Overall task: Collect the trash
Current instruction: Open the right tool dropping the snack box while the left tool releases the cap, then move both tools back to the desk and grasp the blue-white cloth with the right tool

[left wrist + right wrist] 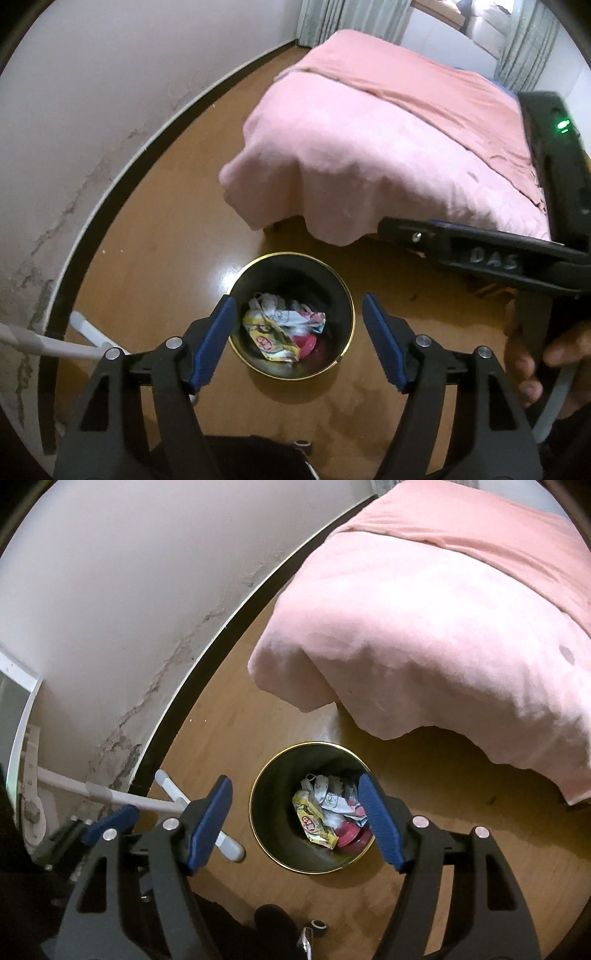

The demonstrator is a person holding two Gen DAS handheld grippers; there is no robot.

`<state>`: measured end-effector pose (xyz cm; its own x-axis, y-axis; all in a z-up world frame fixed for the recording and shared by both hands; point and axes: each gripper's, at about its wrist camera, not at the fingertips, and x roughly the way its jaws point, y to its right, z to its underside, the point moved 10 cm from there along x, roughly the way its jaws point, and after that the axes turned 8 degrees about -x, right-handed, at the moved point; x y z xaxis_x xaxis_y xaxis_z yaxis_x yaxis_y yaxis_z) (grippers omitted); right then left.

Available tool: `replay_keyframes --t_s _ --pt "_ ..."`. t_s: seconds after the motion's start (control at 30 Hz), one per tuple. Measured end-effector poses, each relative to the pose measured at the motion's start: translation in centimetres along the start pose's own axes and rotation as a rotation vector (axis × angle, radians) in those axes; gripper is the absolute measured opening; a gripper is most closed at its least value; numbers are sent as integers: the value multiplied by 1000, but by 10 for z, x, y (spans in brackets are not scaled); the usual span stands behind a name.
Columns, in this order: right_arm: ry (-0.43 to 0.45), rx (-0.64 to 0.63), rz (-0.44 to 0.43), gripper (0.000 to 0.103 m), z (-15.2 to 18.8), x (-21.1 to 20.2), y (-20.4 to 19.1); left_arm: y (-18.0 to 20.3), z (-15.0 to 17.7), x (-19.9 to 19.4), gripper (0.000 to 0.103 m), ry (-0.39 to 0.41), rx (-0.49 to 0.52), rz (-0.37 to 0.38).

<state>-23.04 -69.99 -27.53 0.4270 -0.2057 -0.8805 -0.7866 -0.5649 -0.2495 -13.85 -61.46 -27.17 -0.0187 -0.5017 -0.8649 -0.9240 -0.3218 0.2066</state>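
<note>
A round black bin with a gold rim (347, 295) stands on the wooden floor below both grippers. It also shows in the right wrist view (258, 812). Inside lie crumpled wrappers (284, 325), yellow, white and red, seen too in the right wrist view (325, 812). My left gripper (299, 306) is open and empty above the bin. My right gripper (295, 786) is open and empty above the bin. In the left wrist view the right gripper's body (480, 254) reaches in from the right, with the hand on its handle.
A bed with a pink blanket (369, 147) overhangs the floor just behind the bin, shown too in the right wrist view (424, 620). A white wall with a dark baseboard (110, 177) runs along the left. A white tubular frame (166, 801) lies on the floor left of the bin.
</note>
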Motion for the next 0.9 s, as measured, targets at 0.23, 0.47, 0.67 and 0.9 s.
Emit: replay_keyframes --t_s 0.23,0.47,0.67,0.9 --pt "17 -130 -35 72 2 -28 -52 -31 9 -118 83 147 -38 -63" --pt "107 -388 -152 73 0 -86 -185 -127 50 -260 87 325 -155 -201" --pt "141 -600 -367 73 25 -129 -352 -272 133 -354 87 381 -450 -441" --pt "79 -879 -565 73 93 -151 -546 -397 243 -438 87 394 -757 -645"
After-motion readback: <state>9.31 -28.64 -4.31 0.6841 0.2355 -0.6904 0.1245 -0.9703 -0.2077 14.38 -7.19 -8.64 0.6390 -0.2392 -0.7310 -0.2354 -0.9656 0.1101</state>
